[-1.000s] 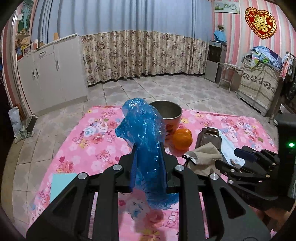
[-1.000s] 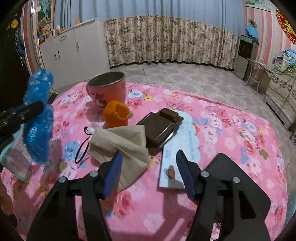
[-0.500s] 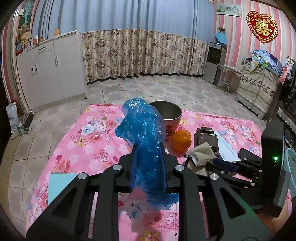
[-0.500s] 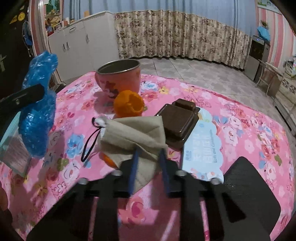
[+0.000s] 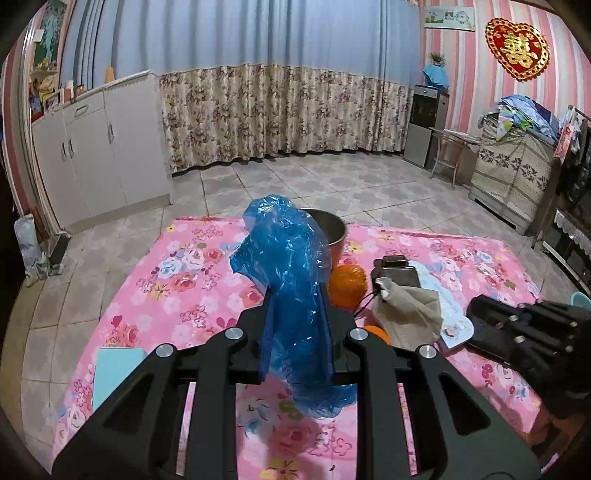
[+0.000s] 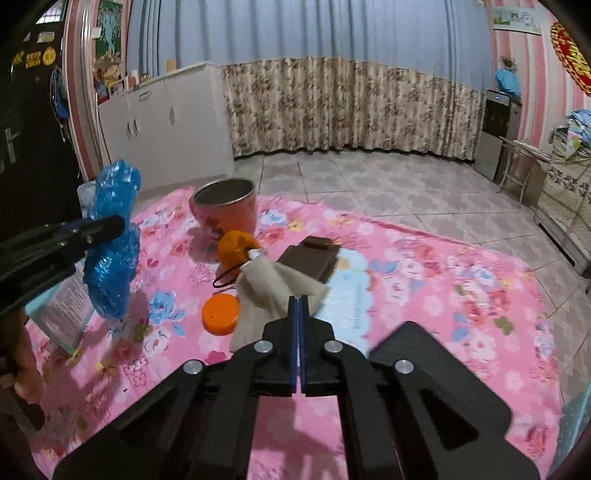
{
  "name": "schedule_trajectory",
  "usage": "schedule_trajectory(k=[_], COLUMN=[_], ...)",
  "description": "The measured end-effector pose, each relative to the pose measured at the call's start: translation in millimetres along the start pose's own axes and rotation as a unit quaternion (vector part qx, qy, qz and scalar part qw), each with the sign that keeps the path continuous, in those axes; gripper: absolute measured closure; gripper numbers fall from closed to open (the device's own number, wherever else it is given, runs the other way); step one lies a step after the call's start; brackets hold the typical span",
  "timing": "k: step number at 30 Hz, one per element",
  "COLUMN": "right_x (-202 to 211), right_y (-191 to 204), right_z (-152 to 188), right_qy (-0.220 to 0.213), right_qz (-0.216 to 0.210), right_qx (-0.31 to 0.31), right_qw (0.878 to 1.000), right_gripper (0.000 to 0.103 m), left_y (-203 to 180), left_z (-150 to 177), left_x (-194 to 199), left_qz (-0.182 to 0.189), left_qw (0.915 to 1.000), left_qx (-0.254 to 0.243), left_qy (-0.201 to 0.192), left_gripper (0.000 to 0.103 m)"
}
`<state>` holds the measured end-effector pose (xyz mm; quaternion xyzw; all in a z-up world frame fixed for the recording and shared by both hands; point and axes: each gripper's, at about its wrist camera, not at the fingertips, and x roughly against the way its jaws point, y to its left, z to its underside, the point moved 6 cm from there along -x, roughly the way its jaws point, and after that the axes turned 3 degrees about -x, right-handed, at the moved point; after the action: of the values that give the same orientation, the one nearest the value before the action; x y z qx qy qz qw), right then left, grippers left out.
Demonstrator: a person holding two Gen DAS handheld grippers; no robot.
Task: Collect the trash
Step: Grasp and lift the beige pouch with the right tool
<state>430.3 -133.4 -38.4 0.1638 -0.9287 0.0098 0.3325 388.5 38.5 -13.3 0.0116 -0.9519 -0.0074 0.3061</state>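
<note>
Your right gripper [image 6: 297, 310] pinches the limp beige pouch [image 6: 275, 282] by its lower edge at frame centre; left gripper [image 5: 297, 332] clamps the crinkly blue bag [image 5: 291, 280]

Pink-and-white striped walls [image 5: 469, 92] close the room. A long curtain [image 5: 280, 99], pale blue above and floral beige below, spans the back wall down to a floor of patterned pale tiles [image 5: 332, 188]. At the left stands a white cabinet [image 5: 110, 147] with handled doors. In the right corner is a dark water dispenser [image 5: 424, 125], beside it a small folding stand [image 5: 452, 147], then a low unit draped in patterned cloth [image 5: 513, 177] with bedding piled on top. A red heart ornament [image 5: 517, 48] and a small picture [image 5: 448, 16] hang high on the wall. The light is dim and bluish.
</note>
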Motion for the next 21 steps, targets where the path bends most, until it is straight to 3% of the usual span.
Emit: schedule_trajectory(k=[5, 11, 12, 14, 15, 16, 21], right_x=[13.5, -10.8, -17.1, -26.2, -29.5, -30.7, -43.8], right_y=[-19.4, -6.3, -2.8, 0.0, 1.3, 2.6, 13.2], right_z=[3.1, 9.4, 10.3, 10.5, 9.8, 8.3, 4.2], right_qy=[0.003, 0.025, 0.030, 0.033, 0.030, 0.024, 0.029], right_qz=[0.000, 0.009, 0.013, 0.016, 0.020, 0.022, 0.028], right_qx=[-0.020, -0.019, -0.017, -0.016, -0.017, -0.016, 0.012], right_qw=[1.000, 0.999, 0.999, 0.999, 0.999, 0.999, 0.999], right_gripper=[0.101, 0.100, 0.097, 0.077, 0.054, 0.048, 0.048], left_y=[-11.1, -1.8, 1.1, 6.3, 8.3, 10.0, 18.8], left_z=[-1.1, 4.2, 5.0, 6.3, 6.6, 6.7, 8.1], left_x=[5.6, 3.2, 1.4, -3.1, -4.9, -6.8, -15.4], left_qz=[0.005, -0.005, -0.004, -0.003, -0.004, -0.006, -0.002], left_qw=[1.0000, 1.0000, 1.0000, 0.9999, 0.9999, 0.9999, 0.9997], left_qx=[-0.003, -0.003, 0.001, 0.005, 0.004, 0.004, 0.015], left_qy=[-0.005, 0.000, 0.003, 0.008, 0.010, 0.011, 0.018], left_gripper=[0.083, 0.083, 0.083, 0.083, 0.083, 0.083, 0.083])
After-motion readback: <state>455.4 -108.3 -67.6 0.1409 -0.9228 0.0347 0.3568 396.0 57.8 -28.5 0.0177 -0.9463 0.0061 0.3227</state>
